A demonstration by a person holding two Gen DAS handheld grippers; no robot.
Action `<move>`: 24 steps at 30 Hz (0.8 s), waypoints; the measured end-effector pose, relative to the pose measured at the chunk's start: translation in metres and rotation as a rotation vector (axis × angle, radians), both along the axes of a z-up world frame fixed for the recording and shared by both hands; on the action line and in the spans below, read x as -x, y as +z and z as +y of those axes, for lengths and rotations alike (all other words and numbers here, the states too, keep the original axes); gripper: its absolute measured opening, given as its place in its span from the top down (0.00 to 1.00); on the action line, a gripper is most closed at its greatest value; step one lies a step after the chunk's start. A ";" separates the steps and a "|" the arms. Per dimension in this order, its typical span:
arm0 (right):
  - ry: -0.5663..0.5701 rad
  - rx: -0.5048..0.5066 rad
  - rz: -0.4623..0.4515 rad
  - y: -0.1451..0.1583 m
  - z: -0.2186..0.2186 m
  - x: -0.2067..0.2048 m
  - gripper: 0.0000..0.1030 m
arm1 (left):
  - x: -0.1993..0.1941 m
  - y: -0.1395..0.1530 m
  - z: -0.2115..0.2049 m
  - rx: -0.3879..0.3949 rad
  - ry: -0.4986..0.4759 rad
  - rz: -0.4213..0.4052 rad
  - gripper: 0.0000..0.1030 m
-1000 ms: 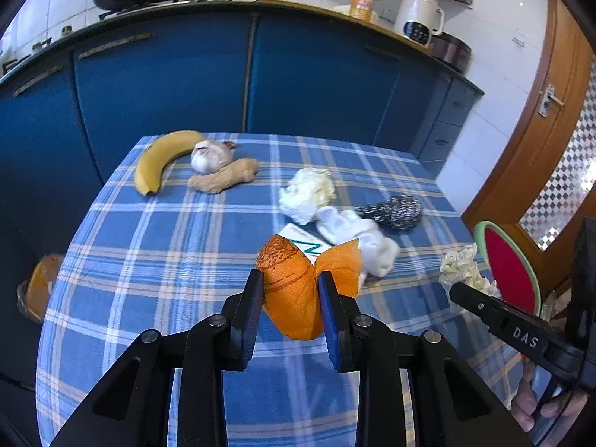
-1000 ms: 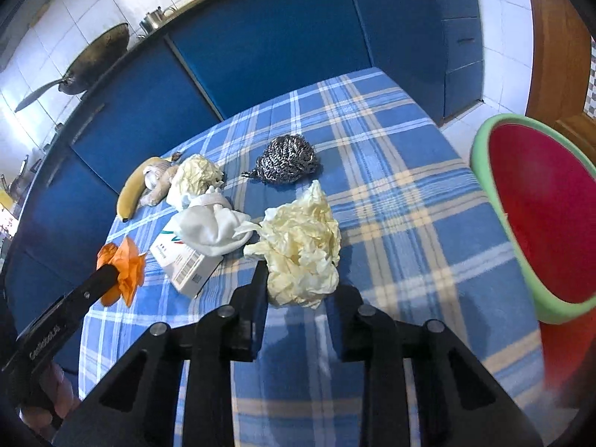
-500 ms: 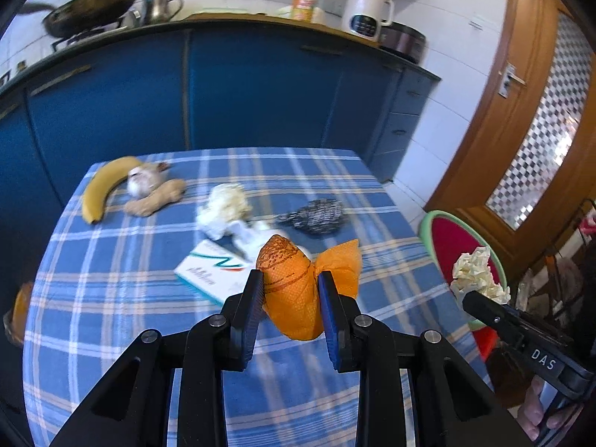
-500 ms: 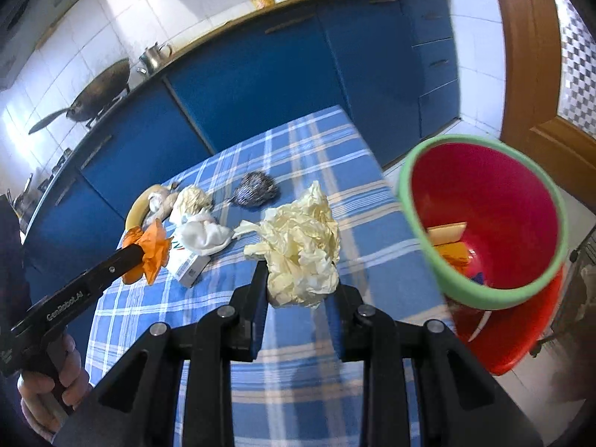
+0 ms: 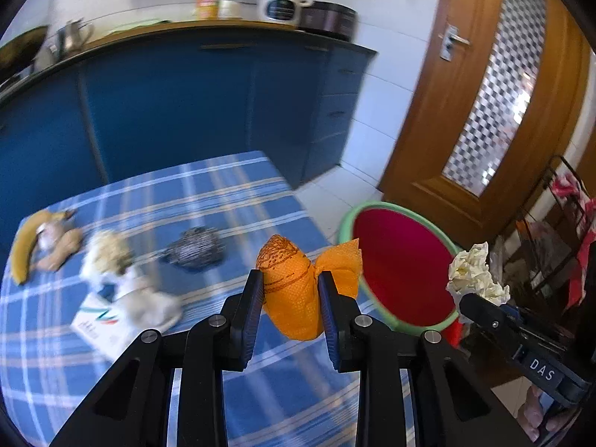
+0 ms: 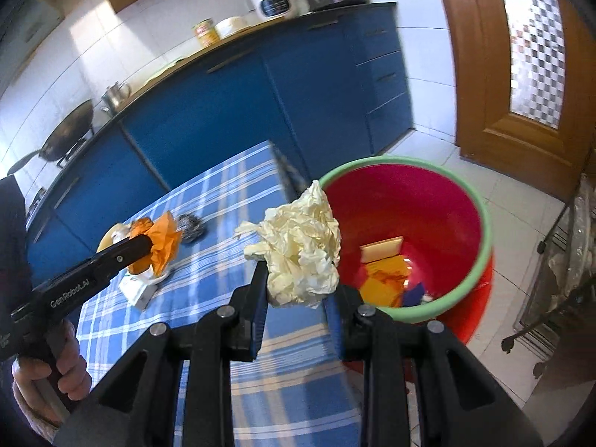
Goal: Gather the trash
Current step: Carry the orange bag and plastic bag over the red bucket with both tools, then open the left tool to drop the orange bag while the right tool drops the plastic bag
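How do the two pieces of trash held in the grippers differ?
The orange wad in the left gripper is bright orange and dotted, with a flared tail; the cream wad in the right gripper is pale, with sharp creases. The cream wad is nearer the red bin. Both are crumpled, clamped and off the table.

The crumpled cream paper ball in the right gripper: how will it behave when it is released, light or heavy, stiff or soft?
The crumpled cream paper ball looks light: thin creased sheets, mostly air. It probably yields, since the right gripper pinches only its lower part. Released, it would likely drop slowly and might miss the red bin with green rim.
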State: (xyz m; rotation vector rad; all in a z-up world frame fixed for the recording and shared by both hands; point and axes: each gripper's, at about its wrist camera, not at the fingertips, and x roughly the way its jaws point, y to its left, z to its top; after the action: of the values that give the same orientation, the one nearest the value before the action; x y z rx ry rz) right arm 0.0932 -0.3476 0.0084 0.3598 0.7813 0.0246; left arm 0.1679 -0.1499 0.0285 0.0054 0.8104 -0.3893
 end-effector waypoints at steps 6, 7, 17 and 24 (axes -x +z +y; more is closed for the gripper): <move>-0.062 -0.011 0.013 -0.009 -0.039 0.002 0.70 | -0.012 -0.016 -0.057 -0.015 -0.098 0.027 0.70; -0.071 -0.013 0.015 -0.011 -0.043 0.002 0.70 | -0.014 -0.021 -0.070 -0.021 -0.121 0.035 0.70; -0.166 -0.027 0.038 -0.027 -0.092 0.005 0.70 | -0.035 -0.067 -0.135 -0.053 -0.218 0.112 0.69; -0.193 -0.036 0.051 -0.037 -0.106 0.004 0.70 | -0.044 -0.082 -0.147 -0.070 -0.218 0.127 0.62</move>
State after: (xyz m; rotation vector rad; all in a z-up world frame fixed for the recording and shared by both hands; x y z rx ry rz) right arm 0.0892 -0.4541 -0.0284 0.4707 0.7943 -0.1524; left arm 0.2121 -0.2967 -0.0536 0.1358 0.9522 -0.5714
